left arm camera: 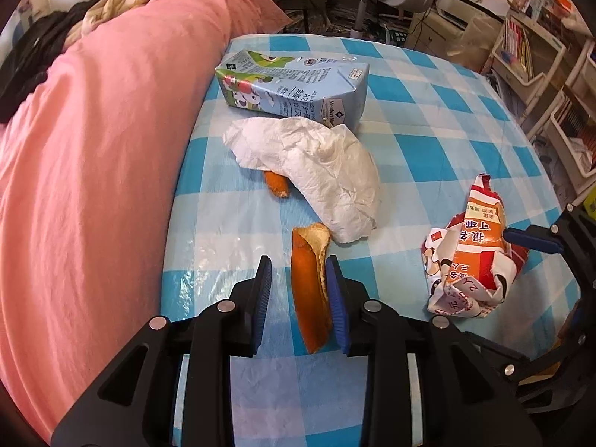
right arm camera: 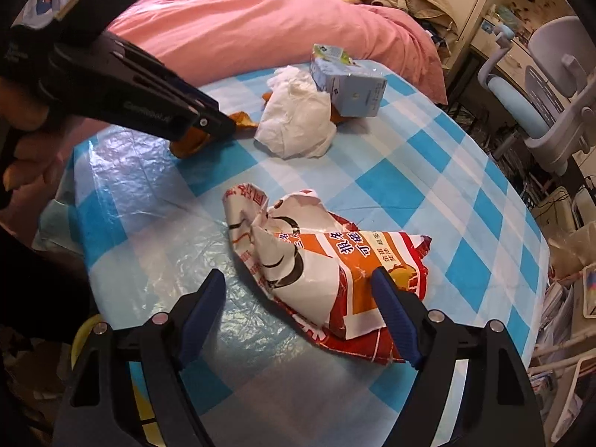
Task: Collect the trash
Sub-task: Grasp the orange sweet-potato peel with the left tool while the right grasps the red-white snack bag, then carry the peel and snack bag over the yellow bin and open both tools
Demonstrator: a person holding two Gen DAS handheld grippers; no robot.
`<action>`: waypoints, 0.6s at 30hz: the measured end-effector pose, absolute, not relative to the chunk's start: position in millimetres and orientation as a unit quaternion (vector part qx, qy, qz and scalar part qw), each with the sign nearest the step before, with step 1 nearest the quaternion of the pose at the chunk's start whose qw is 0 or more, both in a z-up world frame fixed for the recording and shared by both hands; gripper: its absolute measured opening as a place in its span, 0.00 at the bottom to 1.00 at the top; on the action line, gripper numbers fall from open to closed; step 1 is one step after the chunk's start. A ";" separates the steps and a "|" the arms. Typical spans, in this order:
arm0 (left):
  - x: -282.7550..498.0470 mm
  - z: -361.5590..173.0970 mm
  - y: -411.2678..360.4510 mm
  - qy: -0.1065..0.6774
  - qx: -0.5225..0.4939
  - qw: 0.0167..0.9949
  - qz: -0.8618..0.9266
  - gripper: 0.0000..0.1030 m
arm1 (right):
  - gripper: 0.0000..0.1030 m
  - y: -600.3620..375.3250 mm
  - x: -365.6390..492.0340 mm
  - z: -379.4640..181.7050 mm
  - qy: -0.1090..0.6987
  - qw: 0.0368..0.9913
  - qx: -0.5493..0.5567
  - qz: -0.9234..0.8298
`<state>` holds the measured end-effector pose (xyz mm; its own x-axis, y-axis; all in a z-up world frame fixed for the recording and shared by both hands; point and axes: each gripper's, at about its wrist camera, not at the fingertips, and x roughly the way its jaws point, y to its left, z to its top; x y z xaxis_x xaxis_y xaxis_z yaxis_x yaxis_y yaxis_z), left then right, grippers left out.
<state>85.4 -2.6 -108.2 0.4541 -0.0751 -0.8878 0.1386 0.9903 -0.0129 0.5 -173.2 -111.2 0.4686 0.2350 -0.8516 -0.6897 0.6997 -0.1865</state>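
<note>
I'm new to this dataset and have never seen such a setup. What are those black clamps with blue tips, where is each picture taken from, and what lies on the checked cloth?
The clamps are hand-held two-finger grippers; a person holds one in each hand, and a camera on each looks along its fingers. So one picture comes from the left gripper, the other from the right gripper.

On the blue checked table lie a milk carton, a crumpled paper towel, two pieces of orange peel, and a crumpled snack wrapper. A pink blanket lies beside it.

The left jaws straddle the nearer orange peel, one pad touching, not clamped. The right jaws stand wide around the wrapper, not gripping.
</note>
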 end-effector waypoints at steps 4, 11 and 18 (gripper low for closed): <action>85.0 -108.4 -6.6 0.516 0.051 0.853 -0.062 0.26 | 0.66 -178.6 11.8 -114.0 0.447 0.816 -0.232 0.286; 74.9 -101.6 -9.6 0.505 0.063 0.858 -0.066 0.13 | 0.40 -188.6 13.6 -101.4 0.448 0.828 -0.180 0.286; 53.6 -80.0 -8.4 0.476 0.064 0.875 -0.061 0.12 | 0.38 -202.7 6.7 -78.6 0.440 0.840 -0.095 0.303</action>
<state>53.6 -8.4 -80.0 0.5388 -0.0455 -0.8412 0.1667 0.9846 0.0535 6.7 -202.7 -78.6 0.4286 0.4258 -0.7969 -0.5936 0.7976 0.1069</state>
